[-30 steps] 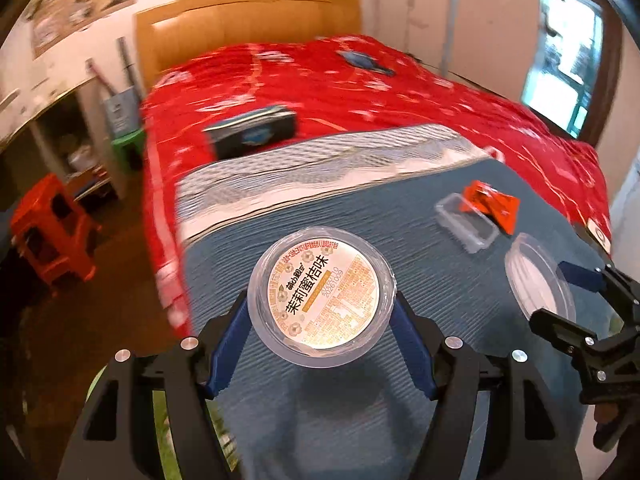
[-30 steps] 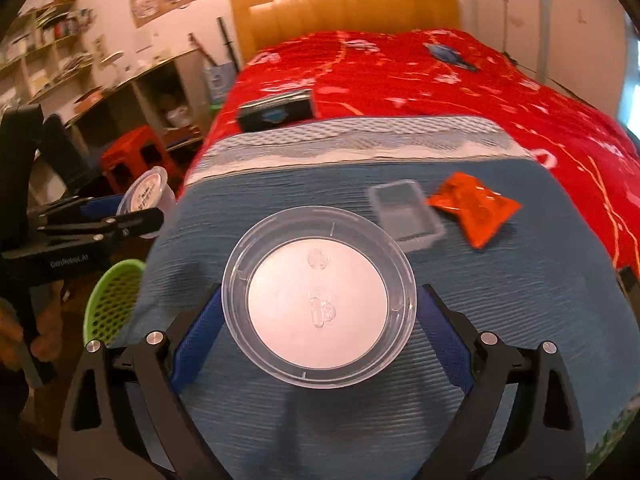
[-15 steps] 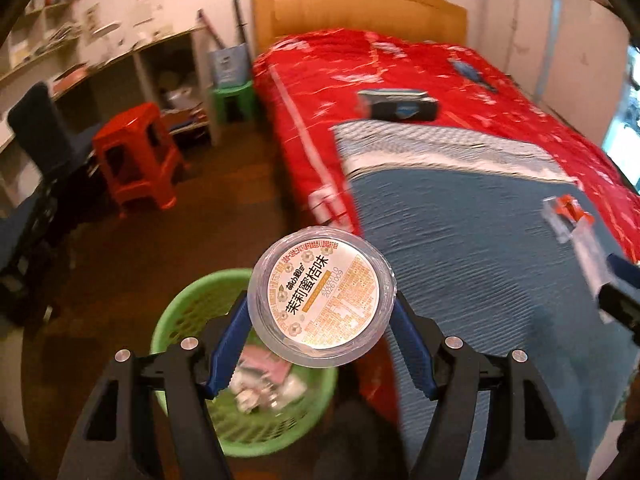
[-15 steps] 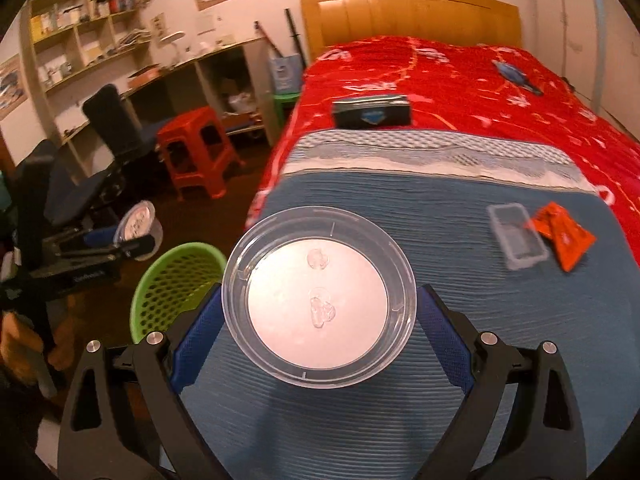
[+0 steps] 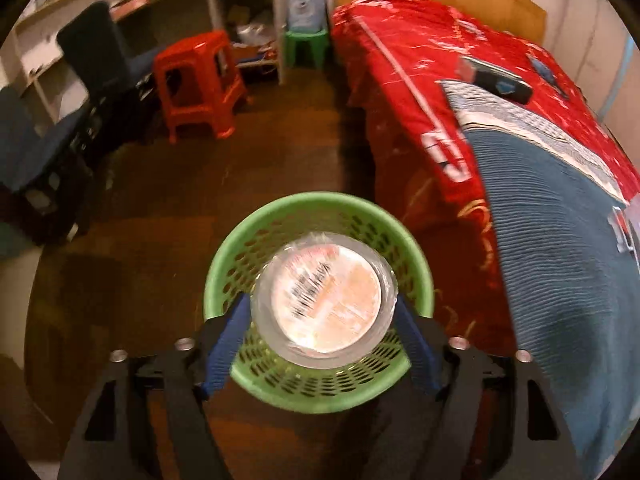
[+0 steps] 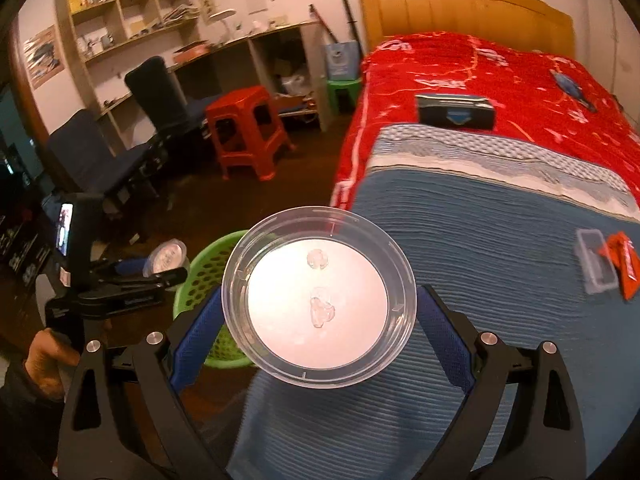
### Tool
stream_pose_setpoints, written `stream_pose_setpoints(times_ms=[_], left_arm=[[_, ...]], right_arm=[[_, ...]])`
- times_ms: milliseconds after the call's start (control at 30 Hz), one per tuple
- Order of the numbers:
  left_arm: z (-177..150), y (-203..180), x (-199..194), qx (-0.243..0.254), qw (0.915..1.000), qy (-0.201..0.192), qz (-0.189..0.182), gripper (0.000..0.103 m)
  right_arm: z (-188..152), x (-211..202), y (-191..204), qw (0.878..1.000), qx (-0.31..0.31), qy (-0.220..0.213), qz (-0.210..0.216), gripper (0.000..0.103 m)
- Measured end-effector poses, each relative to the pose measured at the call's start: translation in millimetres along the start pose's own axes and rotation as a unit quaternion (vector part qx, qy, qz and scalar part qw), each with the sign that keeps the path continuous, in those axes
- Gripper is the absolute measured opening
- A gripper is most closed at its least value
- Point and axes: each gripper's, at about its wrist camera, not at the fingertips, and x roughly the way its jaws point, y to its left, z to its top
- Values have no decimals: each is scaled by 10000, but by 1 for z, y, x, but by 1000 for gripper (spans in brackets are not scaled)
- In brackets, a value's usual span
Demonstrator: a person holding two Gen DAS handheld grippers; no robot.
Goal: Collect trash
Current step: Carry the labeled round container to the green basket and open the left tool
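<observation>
1. The left gripper pinches a round plastic cup between its blue pads, the printed label blurred and facing the camera.
2. Directly beyond that cup, past the fingertips, sits a green mesh basket on the dark floor; the cup hangs over its opening.
3. To the right of the left gripper runs the bed edge, a blue ribbed blanket over a red quilt.
4. Ahead and left of it stand a red plastic stool and a dark chair.
5. The right gripper clamps a clear plastic lid on both sides, flat face toward the lens.
6. Left of the right gripper, the other tool appears with its cup above the basket's rim.
7. Ahead and right of the right gripper, on the blanket, lie a small clear tray and an orange wrapper, touching each other.
8. Farther ahead on the quilt rests a dark box.
</observation>
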Motion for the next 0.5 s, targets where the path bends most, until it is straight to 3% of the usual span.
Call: stream_pose_setpoints(times_ms=[133,500], left_arm=[[-2,15,0,-169,9998,-6,45,82],[-12,45,-11,-479,9987,-90,156,82]], right_arm=[[5,14,15,9998,-58,84,152,92],[12,55,47,9978,-73,408,510,92]])
